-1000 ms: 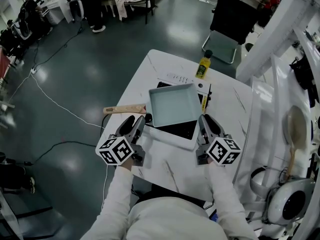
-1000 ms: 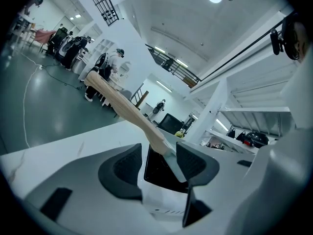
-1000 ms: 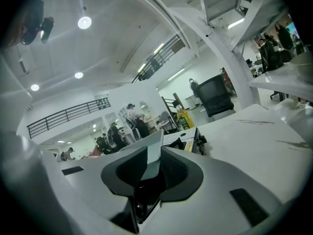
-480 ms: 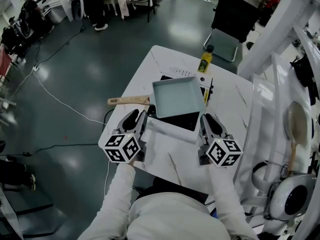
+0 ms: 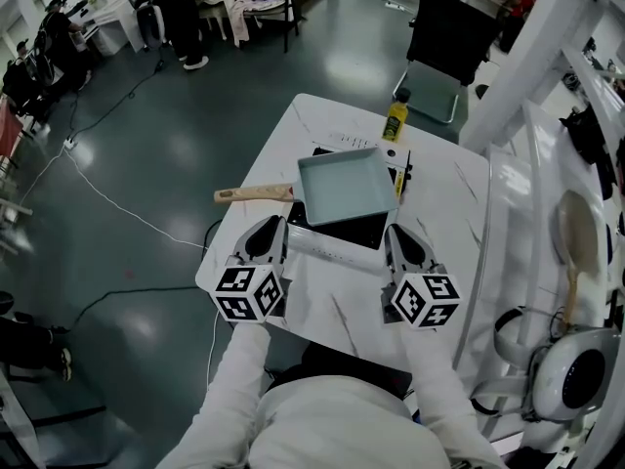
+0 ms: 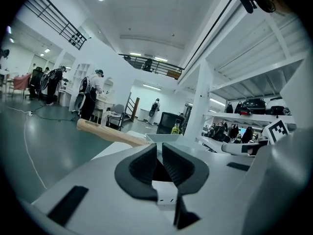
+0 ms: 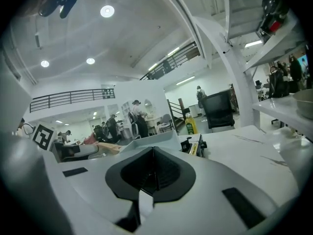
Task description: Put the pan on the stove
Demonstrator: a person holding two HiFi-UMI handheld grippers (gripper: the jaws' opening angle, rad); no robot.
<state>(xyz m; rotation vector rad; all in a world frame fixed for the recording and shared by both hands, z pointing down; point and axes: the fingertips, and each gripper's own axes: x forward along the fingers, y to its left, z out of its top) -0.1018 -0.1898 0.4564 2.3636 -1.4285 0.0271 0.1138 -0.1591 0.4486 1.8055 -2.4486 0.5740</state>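
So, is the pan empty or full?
Empty: the head view shows only the bare pale bottom of the pan.

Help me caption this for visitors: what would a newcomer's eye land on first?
The square pale-blue pan with its wooden handle, sitting on the black stove at the middle of the white table. Nearer the person, the left claw has just been closing on nothing and the right claw is shut, empty. A yellow bottle stands at the far edge.

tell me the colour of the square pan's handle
Light tan wooden handle on the pale blue square pan; clearest in head view.
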